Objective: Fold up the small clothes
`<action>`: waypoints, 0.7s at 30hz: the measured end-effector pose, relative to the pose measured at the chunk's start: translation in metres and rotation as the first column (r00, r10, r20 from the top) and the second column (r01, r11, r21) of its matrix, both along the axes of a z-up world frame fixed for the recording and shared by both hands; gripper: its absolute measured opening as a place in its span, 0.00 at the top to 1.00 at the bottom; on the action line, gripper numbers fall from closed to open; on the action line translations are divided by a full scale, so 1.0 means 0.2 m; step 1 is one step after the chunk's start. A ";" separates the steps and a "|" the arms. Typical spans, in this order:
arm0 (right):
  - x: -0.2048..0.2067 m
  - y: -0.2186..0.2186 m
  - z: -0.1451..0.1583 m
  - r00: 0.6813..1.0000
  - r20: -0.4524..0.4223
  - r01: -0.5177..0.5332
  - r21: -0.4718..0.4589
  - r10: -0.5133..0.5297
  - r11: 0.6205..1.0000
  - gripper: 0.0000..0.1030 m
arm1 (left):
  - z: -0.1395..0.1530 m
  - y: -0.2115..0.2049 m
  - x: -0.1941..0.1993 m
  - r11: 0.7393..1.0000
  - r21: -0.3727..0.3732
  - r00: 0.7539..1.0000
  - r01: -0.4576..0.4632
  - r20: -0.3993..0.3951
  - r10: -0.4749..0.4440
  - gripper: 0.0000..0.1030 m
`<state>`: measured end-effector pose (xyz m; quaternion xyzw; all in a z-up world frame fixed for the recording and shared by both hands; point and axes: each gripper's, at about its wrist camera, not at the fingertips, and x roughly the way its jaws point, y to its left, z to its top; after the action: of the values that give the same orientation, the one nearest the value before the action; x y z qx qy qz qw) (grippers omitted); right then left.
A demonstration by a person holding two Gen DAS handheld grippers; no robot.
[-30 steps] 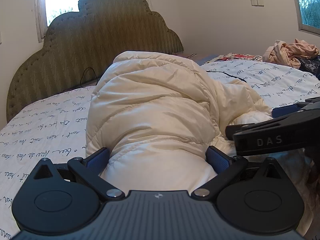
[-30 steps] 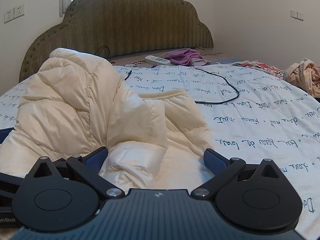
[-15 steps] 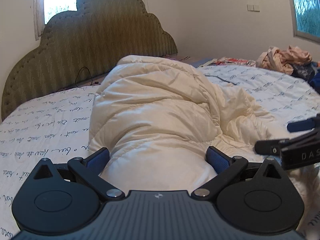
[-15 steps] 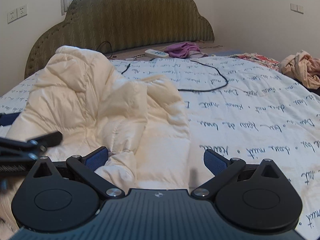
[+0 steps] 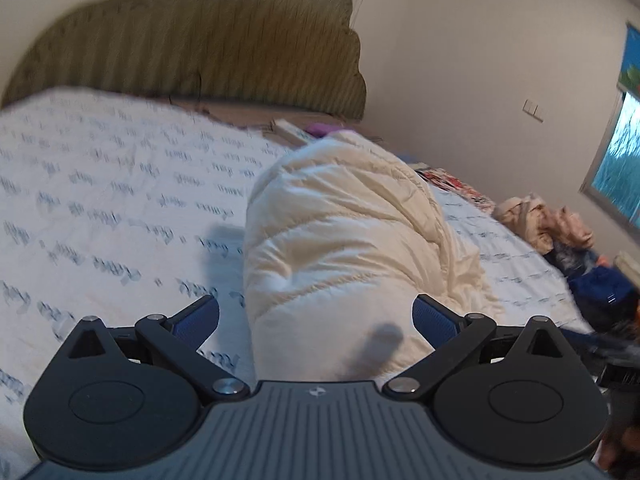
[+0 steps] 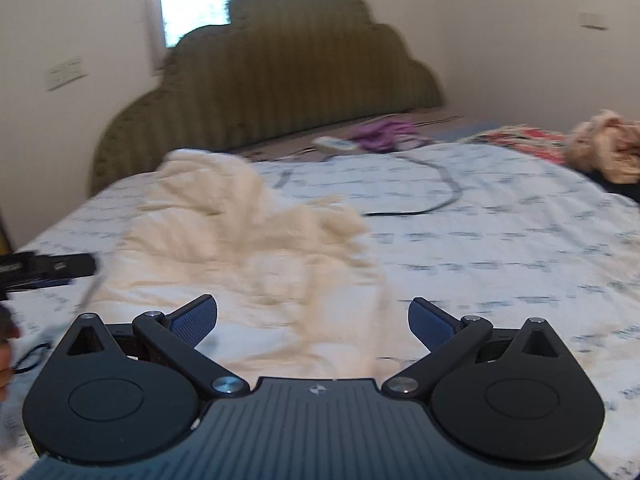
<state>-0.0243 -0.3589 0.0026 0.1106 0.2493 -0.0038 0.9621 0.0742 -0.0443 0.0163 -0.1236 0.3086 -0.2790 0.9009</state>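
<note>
Olive headboard (image 6: 280, 76) behind script-print sheet (image 6: 500, 240); black cable (image 6: 448, 188), purple cloth (image 6: 384, 134), white remote (image 6: 334, 144) nr headboard.

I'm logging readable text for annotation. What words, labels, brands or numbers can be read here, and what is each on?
No text reads clearly in these frames.
Bedsheet: printed cursive script all over, too blurred to read.
Left gripper and right gripper bodies: a small emblem only, no letters.
Wall plate: no legible marking.
</note>
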 end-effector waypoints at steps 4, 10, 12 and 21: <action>0.12 0.04 -0.10 0.991 -0.089 -0.086 0.125 0.098 0.988 0.19 | -0.07 0.02 0.06 0.998 -0.062 0.991 0.006 -0.135 -0.015 0.00; 0.05 0.02 -0.13 0.994 -0.056 -0.082 0.189 0.094 0.979 0.86 | -0.14 0.03 0.06 0.994 -0.104 0.979 0.022 -0.202 -0.042 0.00; 0.00 -0.01 -0.10 0.997 -0.048 -0.050 0.165 0.059 0.985 0.88 | -0.14 0.01 0.08 0.991 -0.124 0.974 0.042 -0.216 -0.069 0.00; -0.02 0.03 -0.10 0.997 -0.060 0.037 -0.046 -0.039 0.998 0.00 | -0.27 -0.05 0.17 0.971 -0.223 0.946 0.081 -0.289 -0.145 0.00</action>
<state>-0.0285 -0.3539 -0.0175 0.0937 0.2763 -0.0310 0.9560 0.1082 -0.0549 -0.0378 -0.2406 0.4189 -0.3389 0.8073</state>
